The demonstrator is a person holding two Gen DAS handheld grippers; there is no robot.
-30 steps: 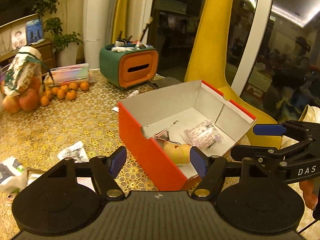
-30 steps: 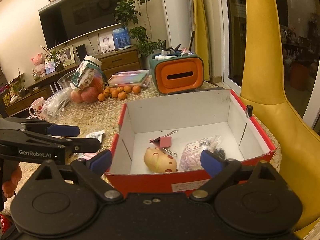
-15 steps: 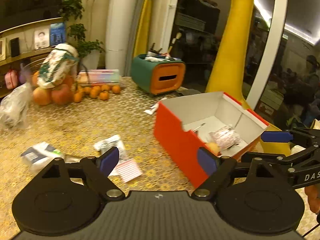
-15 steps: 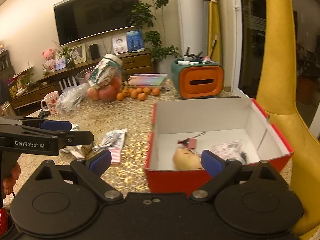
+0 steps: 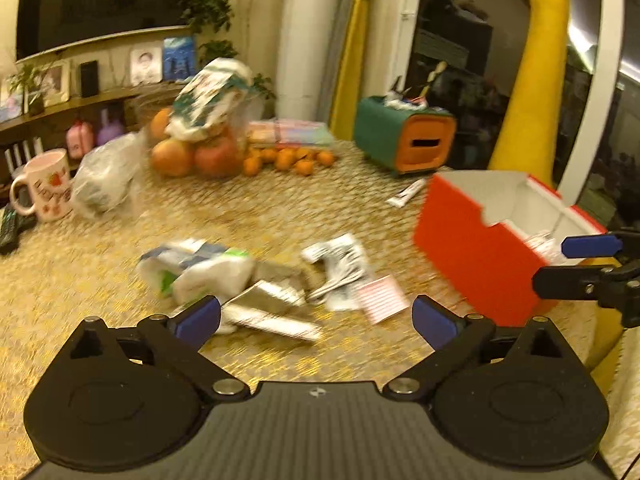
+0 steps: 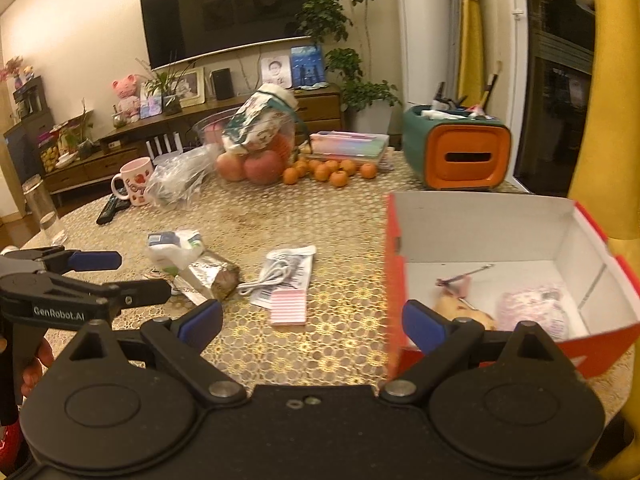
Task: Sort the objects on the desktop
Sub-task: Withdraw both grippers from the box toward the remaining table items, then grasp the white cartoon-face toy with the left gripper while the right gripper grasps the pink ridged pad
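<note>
A living room with a dark television [image 6: 228, 12] high on the wall frames a table [image 6: 320, 216] covered in a gold-patterned cloth.

At the far left of the right wrist view, one glass jar [image 6: 44, 210] stands at the table edge, with one pink mug [image 6: 134, 182] and a clear plastic bag [image 6: 182, 180] to its right. Lower left, the left gripper [image 6: 132, 276] reaches in from the side, its jaws spread apart and holding nothing.

In the middle of the frame four loose things lie close together: one white tissue pack [image 6: 176, 246], one foil packet [image 6: 214, 276] touching it, one bagged white cable [image 6: 284, 276] just beside that, and one pink striped notepad [image 6: 289, 307] overlapping the bag's lower edge. Behind them, upper centre, sit two large round fruits [image 6: 250, 168] under a printed bag, and a row of small oranges [image 6: 328, 170]; at least seven show.

Upper right stands one green and orange organiser [image 6: 460, 156]. Below it, one red box [image 6: 508, 280] with a white inside holds three things: one pink binder clip [image 6: 460, 284], one peach-coloured toy [image 6: 466, 314] and one pink wrapped packet [image 6: 534, 312].

The right gripper [image 6: 312, 326] fills the bottom, its blue-tipped jaws wide apart and empty, above the table between the notepad and the box.

The left wrist view is blurred; there one white tube [image 5: 406, 194] lies on the table left of the box.
</note>
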